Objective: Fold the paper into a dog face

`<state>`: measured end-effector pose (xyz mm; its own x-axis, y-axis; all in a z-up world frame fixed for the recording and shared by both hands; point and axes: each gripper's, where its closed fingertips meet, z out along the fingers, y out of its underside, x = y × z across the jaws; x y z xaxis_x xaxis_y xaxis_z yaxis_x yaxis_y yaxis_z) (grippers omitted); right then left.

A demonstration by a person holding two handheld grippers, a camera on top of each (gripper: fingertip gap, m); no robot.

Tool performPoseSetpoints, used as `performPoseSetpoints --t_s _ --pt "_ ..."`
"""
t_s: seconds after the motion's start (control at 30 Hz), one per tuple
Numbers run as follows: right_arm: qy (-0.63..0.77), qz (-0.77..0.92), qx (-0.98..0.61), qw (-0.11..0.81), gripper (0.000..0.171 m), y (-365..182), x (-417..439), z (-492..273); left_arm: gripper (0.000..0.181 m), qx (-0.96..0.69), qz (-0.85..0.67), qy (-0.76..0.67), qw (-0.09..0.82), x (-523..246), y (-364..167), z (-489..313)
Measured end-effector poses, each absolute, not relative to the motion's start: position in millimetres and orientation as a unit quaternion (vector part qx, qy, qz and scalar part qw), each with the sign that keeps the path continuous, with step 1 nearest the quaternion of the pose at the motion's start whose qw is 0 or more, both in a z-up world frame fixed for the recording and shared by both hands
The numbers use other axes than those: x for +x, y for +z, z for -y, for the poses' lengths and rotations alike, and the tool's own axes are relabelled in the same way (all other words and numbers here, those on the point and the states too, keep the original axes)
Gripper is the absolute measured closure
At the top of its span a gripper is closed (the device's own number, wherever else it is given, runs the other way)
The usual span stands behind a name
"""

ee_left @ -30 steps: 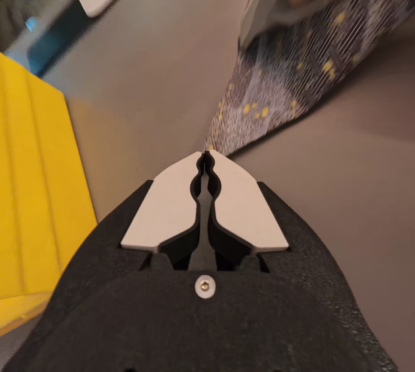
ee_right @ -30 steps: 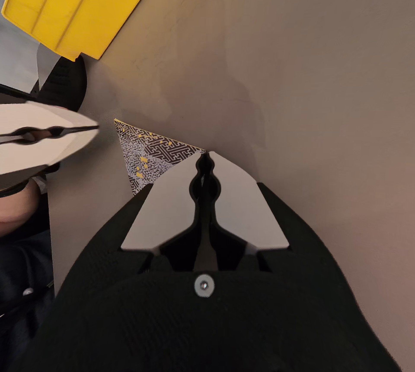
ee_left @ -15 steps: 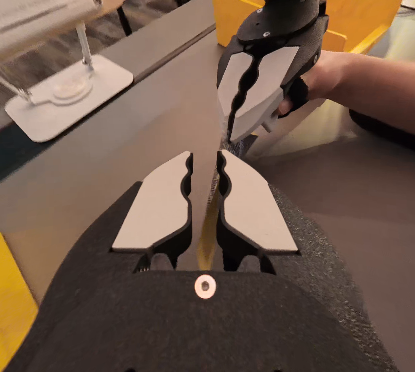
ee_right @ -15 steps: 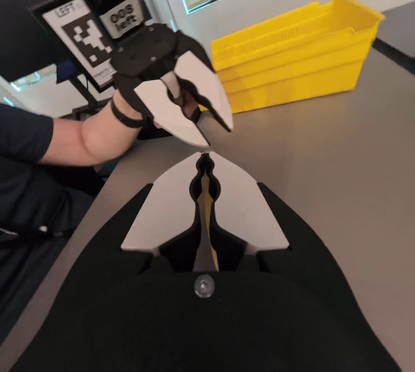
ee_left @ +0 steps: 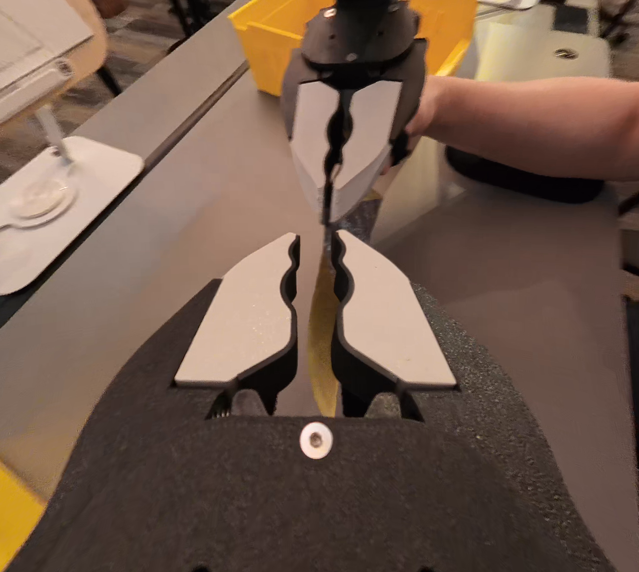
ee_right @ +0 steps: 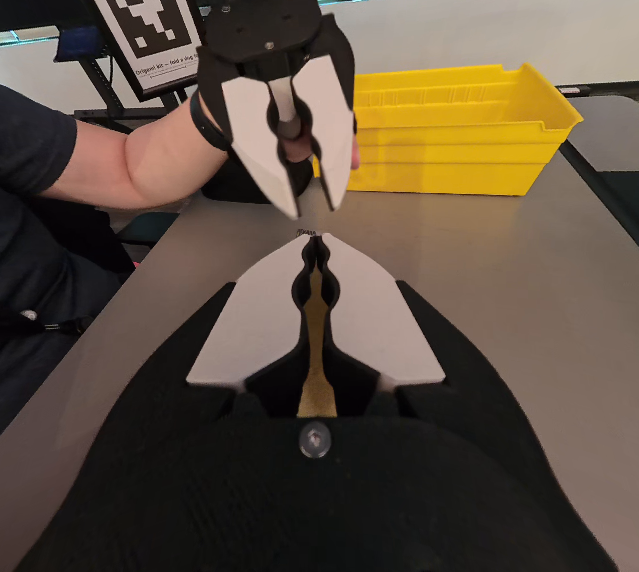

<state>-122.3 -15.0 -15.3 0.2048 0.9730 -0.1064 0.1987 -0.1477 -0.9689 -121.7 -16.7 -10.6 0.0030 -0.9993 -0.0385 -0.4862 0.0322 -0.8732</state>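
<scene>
Origami paper (ee_left: pixel 323 341), yellow face showing, edge-on: in the left wrist view it is running between the parted fingers of the left hand-held gripper (ee_left: pixel 315 237), lying against one finger, above the grey desk (ee_left: pixel 193 209). Opposite, the right hand-held gripper (ee_left: pixel 326 220) is pinching its far end. Right wrist view: right hand-held gripper (ee_right: pixel 315 236) is clamping the paper (ee_right: pixel 316 355); left hand-held gripper (ee_right: pixel 313 209) is hanging apart before a yellow bin (ee_right: pixel 449 140).
</scene>
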Motion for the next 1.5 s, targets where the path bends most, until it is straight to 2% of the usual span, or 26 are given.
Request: performPoseSetpoints --t_s 0.1,0.27,0.3,0.4,0.53,0.6,0.7,0.87,0.97,1.07,1.13,1.17,1.27,1.37,1.5 --pt "0.424 0.469 -0.624 0.459 0.17 -12 -123 17 0.16 -0.594 -0.648 -0.339 0.336 -117 -23 29" --pt "0.423 0.484 -0.612 0.462 0.17 -7 -125 23 0.157 -0.598 -0.673 -0.269 0.343 -107 -38 18" --pt "0.419 0.485 -0.611 0.465 0.17 -6 -124 23 0.159 -0.596 -0.675 -0.269 0.342 -105 -38 17" --pt "0.424 0.475 -0.611 0.47 0.17 -2 -121 21 0.18 -0.585 -0.676 -0.286 0.345 -101 -36 19" --pt "0.436 0.453 -0.601 0.494 0.17 9 -115 16 0.181 -0.584 -0.655 -0.311 0.364 -98 -26 16" --pt "0.437 0.447 -0.588 0.514 0.169 18 -111 16 0.181 -0.584 -0.635 -0.335 0.379 -96 -16 13" --pt "0.402 0.424 -0.577 0.571 0.147 46 -97 12 0.181 -0.582 -0.598 -0.369 0.408 -96 1 4" --pt "0.34 0.367 -0.529 0.686 0.146 109 -57 19 0.181 -0.546 -0.513 -0.471 0.466 -101 55 -6" --pt "0.294 0.298 -0.493 0.762 0.14 141 -27 21 0.181 -0.496 -0.463 -0.533 0.506 -110 99 -5" --pt "0.314 0.191 -0.423 0.828 0.138 168 7 30 0.181 -0.442 -0.427 -0.589 0.525 -118 137 3" --pt "0.388 0.184 -0.413 0.803 0.129 167 2 31 0.181 -0.416 -0.417 -0.618 0.52 -118 153 12" --pt "0.424 0.188 -0.424 0.778 0.115 163 -5 27 0.181 -0.408 -0.414 -0.626 0.52 -116 159 16" --pt "0.503 0.207 -0.437 0.716 0.088 149 -34 22 0.181 -0.393 -0.404 -0.629 0.535 -107 168 23" --pt "0.532 0.218 -0.439 0.69 0.08 142 -62 24 0.181 -0.374 -0.391 -0.661 0.519 -98 174 35" --pt "0.533 0.224 -0.423 0.697 0.088 146 -77 34 0.181 -0.378 -0.41 -0.674 0.485 -78 163 51"
